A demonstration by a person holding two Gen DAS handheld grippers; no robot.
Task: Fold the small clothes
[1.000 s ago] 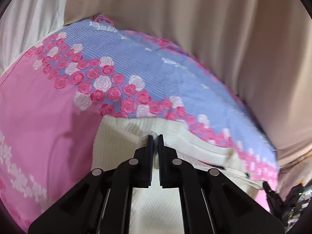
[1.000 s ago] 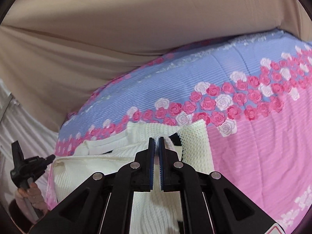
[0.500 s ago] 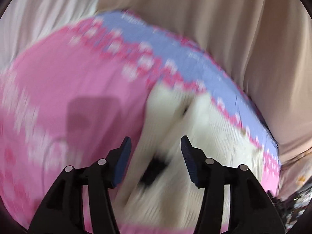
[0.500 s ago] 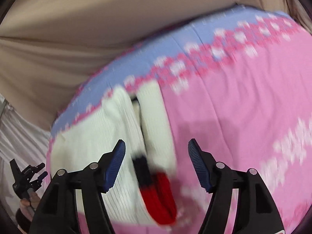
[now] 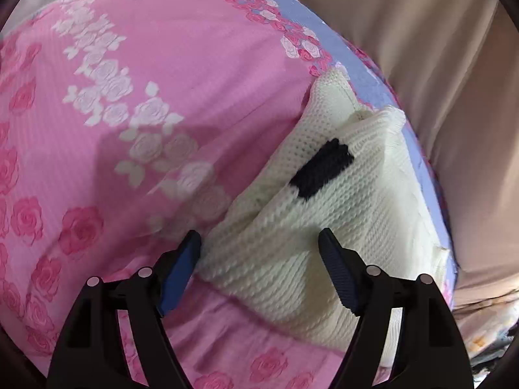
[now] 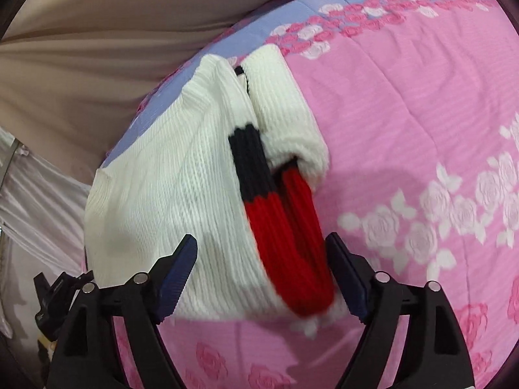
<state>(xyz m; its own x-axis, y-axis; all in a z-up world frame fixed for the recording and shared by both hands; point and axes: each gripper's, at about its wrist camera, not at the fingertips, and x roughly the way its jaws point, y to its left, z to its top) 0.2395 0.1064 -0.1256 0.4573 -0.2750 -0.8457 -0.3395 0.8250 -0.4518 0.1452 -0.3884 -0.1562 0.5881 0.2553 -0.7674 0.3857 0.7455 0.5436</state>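
A cream knitted sweater [image 5: 292,253] lies folded on the pink rose-print bedspread [image 5: 162,97], with a black patch [image 5: 321,171] on top. In the right wrist view the sweater [image 6: 168,201] shows a black and red ribbed band [image 6: 275,227] along its right fold. My left gripper [image 5: 259,272] is open and empty, just above the sweater's near edge. My right gripper [image 6: 262,275] is open and empty, its jaws wide on either side of the sweater's near edge and the red band.
The bedspread [image 6: 405,129] has a blue border with roses [image 6: 292,9] at its far edge. Beige fabric [image 5: 438,64] hangs behind the bed. The other gripper's black tip [image 6: 58,295] shows at the lower left of the right wrist view, beside white cloth [image 6: 29,201].
Both grippers were shut on the sweater a second ago. They have opened, let it go and drawn back. The sweater now lies folded over, with the red band showing.
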